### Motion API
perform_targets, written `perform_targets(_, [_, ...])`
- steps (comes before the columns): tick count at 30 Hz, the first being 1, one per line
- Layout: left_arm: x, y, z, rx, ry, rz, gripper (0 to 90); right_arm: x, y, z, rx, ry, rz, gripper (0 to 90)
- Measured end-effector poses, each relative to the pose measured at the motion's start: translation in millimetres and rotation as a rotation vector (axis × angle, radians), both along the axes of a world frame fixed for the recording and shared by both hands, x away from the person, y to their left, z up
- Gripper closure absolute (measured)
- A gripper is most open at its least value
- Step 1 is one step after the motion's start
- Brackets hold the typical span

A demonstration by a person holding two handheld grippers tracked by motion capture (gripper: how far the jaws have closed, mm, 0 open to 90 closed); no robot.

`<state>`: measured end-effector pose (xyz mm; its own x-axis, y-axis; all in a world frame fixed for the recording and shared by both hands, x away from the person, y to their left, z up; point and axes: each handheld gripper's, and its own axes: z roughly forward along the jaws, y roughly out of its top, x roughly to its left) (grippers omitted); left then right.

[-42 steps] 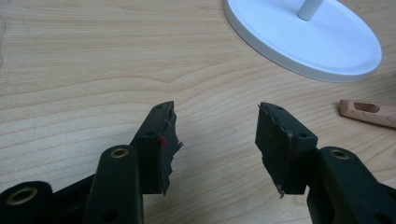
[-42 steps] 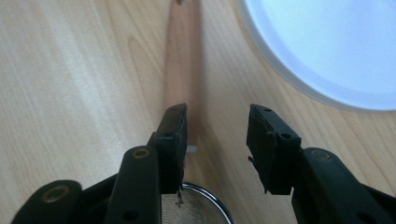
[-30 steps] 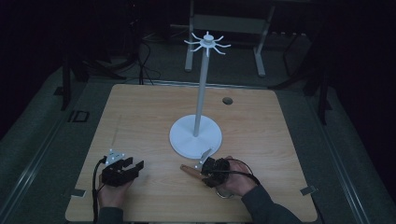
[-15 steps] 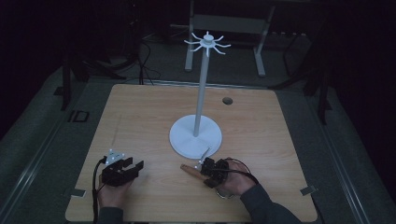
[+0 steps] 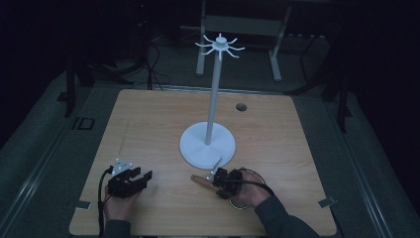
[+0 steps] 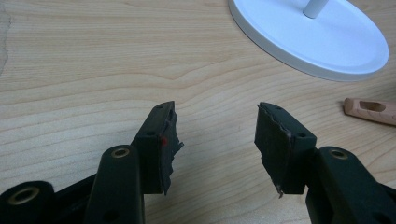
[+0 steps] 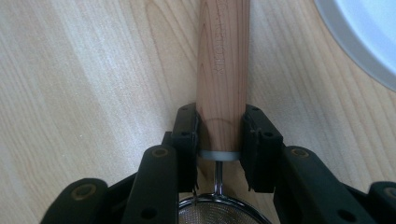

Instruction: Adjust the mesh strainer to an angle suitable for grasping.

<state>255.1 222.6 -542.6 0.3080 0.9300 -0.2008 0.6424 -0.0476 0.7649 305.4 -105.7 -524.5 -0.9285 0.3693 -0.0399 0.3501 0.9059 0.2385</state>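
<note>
1. From above, we look forward and down over the whole table (image 5: 148, 114).
2. Our gripper views sit close above its wood, sharing the white stand base (image 6: 322, 42).

White stand (image 5: 207, 147) with round base, tall pole, hooked top, upright on wooden table (image 5: 148, 129).

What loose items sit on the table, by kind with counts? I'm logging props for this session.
White hook stand: 1
Wooden-handled mesh strainer, clamped in the right gripper: 1
Total: 2
</note>
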Motion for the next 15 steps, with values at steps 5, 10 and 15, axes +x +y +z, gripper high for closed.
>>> perform_targets(5, [0.2, -0.1, -0.2, 0.000, 0.002, 0.001, 48.7, 0.2, -2.6, 0.2, 0.022, -0.019, -0.002, 69.3])
perform_targets(10, [0.6, -0.1, -0.4, 0.001, 0.004, 0.003, 48.8, -0.2, -4.8, 3.6, 0.044, -0.039, -0.009, 69.3])
perform_targets(15, [0.5, 0.0, -0.4, 0.001, 0.003, 0.003, 48.9, -0.7, -8.0, 6.3, 0.086, -0.069, -0.024, 69.4])
